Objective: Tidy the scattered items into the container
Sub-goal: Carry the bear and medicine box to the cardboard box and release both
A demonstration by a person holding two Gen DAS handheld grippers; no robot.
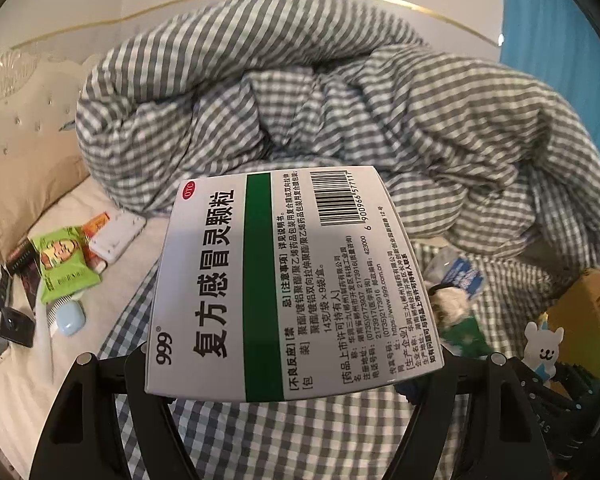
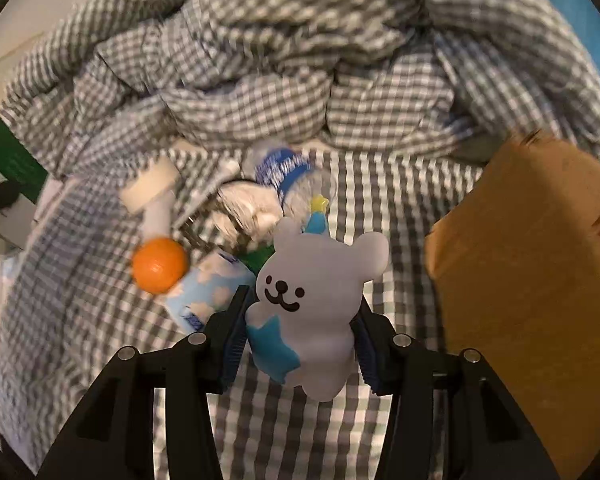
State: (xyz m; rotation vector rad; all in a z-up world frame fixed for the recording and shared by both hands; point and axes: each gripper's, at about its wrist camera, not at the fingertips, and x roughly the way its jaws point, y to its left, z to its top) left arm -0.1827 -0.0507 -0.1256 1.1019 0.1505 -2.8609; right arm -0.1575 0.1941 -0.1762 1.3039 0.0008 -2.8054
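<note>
My left gripper [image 1: 294, 356] is shut on a white medicine box [image 1: 284, 280] with a green stripe and a barcode, holding it up over the checked bed sheet. The same box shows at the left edge of the right wrist view [image 2: 8, 160]. My right gripper [image 2: 303, 304] is shut on a white bear figure [image 2: 312, 292] with a blue star and a party hat, its pads pressing on both sides of it. The bear [image 1: 542, 346] also appears low right in the left wrist view. A brown cardboard box [image 2: 532, 280] stands just right of the bear.
An orange ball [image 2: 160, 266], a cloud-print tissue pack [image 2: 208, 292], a white cylinder [image 2: 152, 184] and a blue-white packet [image 2: 284, 168] lie on the sheet. A green snack packet [image 1: 64, 260] and a pale blue case [image 1: 70, 318] lie far left. A bunched gingham duvet [image 1: 300, 80] lies behind.
</note>
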